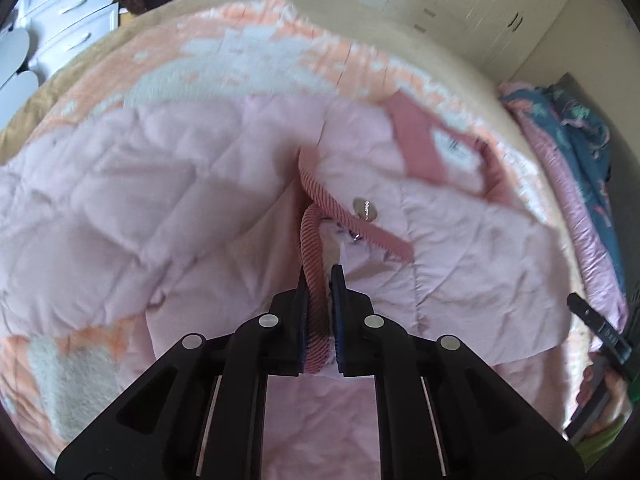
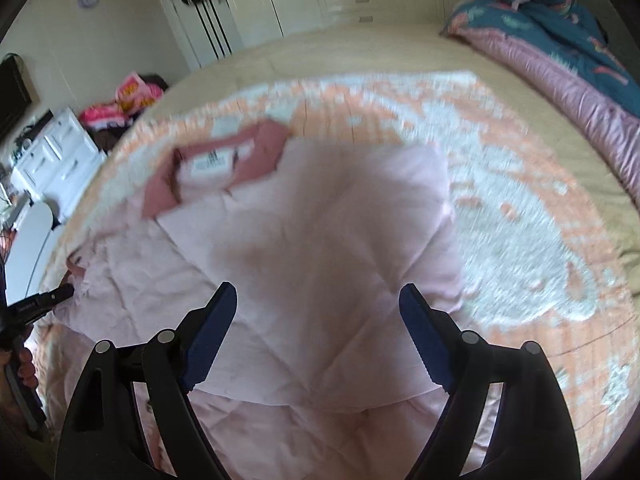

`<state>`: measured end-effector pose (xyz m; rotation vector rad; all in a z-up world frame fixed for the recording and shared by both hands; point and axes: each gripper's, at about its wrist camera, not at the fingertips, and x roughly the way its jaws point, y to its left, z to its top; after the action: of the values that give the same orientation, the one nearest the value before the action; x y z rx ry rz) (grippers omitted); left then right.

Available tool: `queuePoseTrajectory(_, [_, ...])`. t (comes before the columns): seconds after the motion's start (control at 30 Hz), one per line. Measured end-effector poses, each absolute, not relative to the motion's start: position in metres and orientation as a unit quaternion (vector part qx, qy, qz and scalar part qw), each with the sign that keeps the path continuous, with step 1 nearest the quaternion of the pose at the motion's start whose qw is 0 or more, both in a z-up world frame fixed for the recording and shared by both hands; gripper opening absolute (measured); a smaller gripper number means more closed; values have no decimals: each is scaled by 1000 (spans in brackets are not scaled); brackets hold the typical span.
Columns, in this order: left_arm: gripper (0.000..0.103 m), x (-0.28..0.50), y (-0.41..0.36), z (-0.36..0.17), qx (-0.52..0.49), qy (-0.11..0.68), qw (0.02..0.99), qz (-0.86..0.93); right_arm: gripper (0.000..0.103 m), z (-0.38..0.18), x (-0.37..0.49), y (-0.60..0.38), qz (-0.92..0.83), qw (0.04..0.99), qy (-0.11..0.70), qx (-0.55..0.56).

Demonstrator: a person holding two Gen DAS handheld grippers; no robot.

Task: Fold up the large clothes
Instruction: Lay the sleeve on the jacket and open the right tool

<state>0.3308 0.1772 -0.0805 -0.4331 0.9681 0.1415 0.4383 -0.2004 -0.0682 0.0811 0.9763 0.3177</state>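
Your pale pink quilted jacket [image 2: 304, 240] lies spread on the orange-and-white blanket [image 2: 520, 216]; your right gripper [image 2: 318, 334] hovers above it, jaws apart; your left gripper [image 1: 320, 300] is clamped on its ribbed pink cuff [image 1: 311, 248].

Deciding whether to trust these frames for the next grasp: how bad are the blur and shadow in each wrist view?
Left wrist view: fisheye bend; the pink jacket is mildly smeared, but the ribbed cuff pinched in the left gripper reads sharp. Right wrist view: heavier motion blur on the jacket and orange blanket, and a soft shadow darkens the folded panel ahead of the open right gripper.
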Motion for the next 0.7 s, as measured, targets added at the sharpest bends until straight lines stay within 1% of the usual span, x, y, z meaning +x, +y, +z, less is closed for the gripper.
queuePoseTrajectory(0.07, [6,329,174,-87,-195,464,861,69,81,-84,440,-201,141,864,483,31])
queuePoseTrajectory(0.2, [9,329,175,-95,-203,465,859,67,82,-102,442,-200,134,863,486,25])
queuePoseTrajectory(0.3, [11,328,175,-97,-203,461,861,68,82,-107,442,-197,124,865,485,20])
queuePoseTrajectory(0.4, [15,323,172,-91,-196,460,863,71,82,-97,438,-194,119,867,484,16])
queuePoseTrajectory(0.43, [21,322,170,-88,-192,457,865,72,83,-88,432,-195,131,870,473,32])
queuePoseTrajectory(0.47, [25,319,168,-83,-187,454,868,72,83,-81,429,-195,140,874,464,41])
queuePoseTrajectory(0.5, [33,315,168,-79,-185,451,870,73,84,-76,426,-195,143,877,456,44])
queuePoseTrajectory(0.53, [38,312,168,-75,-183,450,871,75,86,-69,421,-193,144,882,448,45])
queuePoseTrajectory(0.57, [43,309,168,-71,-180,447,873,77,90,-64,417,-192,146,884,442,48])
queuePoseTrajectory(0.6, [52,304,169,-67,-178,442,876,80,93,-58,412,-190,152,886,436,54])
queuePoseTrajectory(0.63, [64,302,169,-63,-177,439,877,83,95,-53,408,-188,155,887,431,58])
queuePoseTrajectory(0.67, [70,299,170,-61,-176,439,877,88,97,-49,405,-186,158,888,427,61])
queuePoseTrajectory(0.7, [79,295,172,-59,-183,439,875,88,97,-45,402,-184,161,889,424,63])
